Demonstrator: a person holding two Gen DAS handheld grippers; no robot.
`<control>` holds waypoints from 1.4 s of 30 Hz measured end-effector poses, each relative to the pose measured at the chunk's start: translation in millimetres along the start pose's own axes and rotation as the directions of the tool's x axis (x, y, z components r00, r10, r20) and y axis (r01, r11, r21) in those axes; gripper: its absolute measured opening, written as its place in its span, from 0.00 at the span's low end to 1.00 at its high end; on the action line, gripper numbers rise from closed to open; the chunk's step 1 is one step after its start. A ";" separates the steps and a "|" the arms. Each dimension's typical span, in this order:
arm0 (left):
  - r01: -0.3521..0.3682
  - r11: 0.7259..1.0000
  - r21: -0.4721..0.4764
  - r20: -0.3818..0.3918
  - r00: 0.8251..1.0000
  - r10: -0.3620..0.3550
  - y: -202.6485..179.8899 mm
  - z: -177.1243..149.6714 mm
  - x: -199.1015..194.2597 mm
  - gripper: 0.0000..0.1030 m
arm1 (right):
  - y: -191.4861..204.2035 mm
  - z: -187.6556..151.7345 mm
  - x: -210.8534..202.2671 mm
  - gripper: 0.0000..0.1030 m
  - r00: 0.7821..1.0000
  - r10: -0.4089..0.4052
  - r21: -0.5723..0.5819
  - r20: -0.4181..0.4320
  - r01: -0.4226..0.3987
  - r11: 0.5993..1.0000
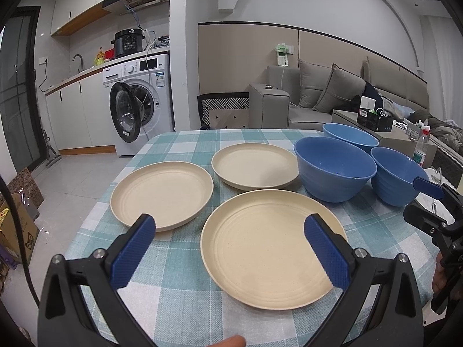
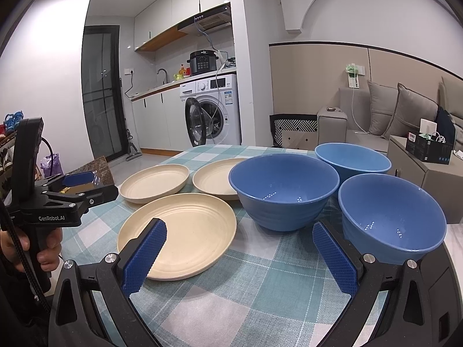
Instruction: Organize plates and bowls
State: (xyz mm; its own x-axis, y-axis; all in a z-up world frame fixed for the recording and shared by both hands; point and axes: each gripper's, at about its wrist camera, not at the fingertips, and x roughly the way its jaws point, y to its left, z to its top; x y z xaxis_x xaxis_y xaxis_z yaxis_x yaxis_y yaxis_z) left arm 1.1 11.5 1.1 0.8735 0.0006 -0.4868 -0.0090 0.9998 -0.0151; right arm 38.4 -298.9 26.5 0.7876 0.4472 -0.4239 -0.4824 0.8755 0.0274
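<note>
Three cream plates lie apart on the checked tablecloth: a near plate (image 1: 269, 251) (image 2: 179, 231), a left plate (image 1: 162, 193) (image 2: 154, 183) and a far plate (image 1: 254, 169) (image 2: 214, 182). Three blue bowls stand upright to their right: a middle bowl (image 1: 334, 167) (image 2: 283, 190), a far bowl (image 1: 350, 137) (image 2: 353, 159) and a near right bowl (image 1: 396, 176) (image 2: 390, 217). My left gripper (image 1: 231, 231) hovers open over the near plate's front part, holding nothing. My right gripper (image 2: 240, 240) is open above the cloth between the near plate and the near right bowl, empty.
The table (image 1: 179, 289) ends at the left and far sides. A washing machine (image 1: 139, 101) with its door open and a grey sofa (image 1: 318, 98) stand beyond. Cardboard boxes (image 1: 17, 217) sit on the floor at left. A person's hand (image 2: 17, 245) holds the left gripper's handle.
</note>
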 end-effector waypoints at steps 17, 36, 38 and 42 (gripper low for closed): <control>0.008 1.000 0.011 0.011 1.000 -0.008 -0.1 13.5 0.1 1.00 | -7.0 27.4 -4.4 1.00 1.000 -0.015 -0.011 -0.004 0.015 1.000; 0.010 1.000 0.015 0.016 1.000 -0.010 12.1 59.4 17.3 1.00 | -28.2 67.1 11.4 1.00 0.997 0.015 0.043 -0.069 -0.012 0.999; 0.000 1.000 0.021 0.006 1.000 0.000 15.2 64.3 22.7 1.00 | -32.4 72.4 14.0 1.00 0.997 0.025 0.059 -0.077 -0.021 0.998; -0.009 1.000 0.028 0.001 1.000 0.008 20.8 72.9 30.7 1.00 | -39.8 85.9 17.2 1.00 0.995 0.050 0.084 -0.085 -0.043 0.996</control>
State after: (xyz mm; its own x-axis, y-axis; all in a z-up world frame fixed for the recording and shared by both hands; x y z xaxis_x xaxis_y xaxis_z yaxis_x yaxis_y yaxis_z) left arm 63.2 33.6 49.5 0.8737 0.0091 -0.4863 -0.0030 0.9999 0.0133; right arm 104.0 -310.4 95.9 0.7271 0.4732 -0.4974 -0.4817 0.8679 0.1214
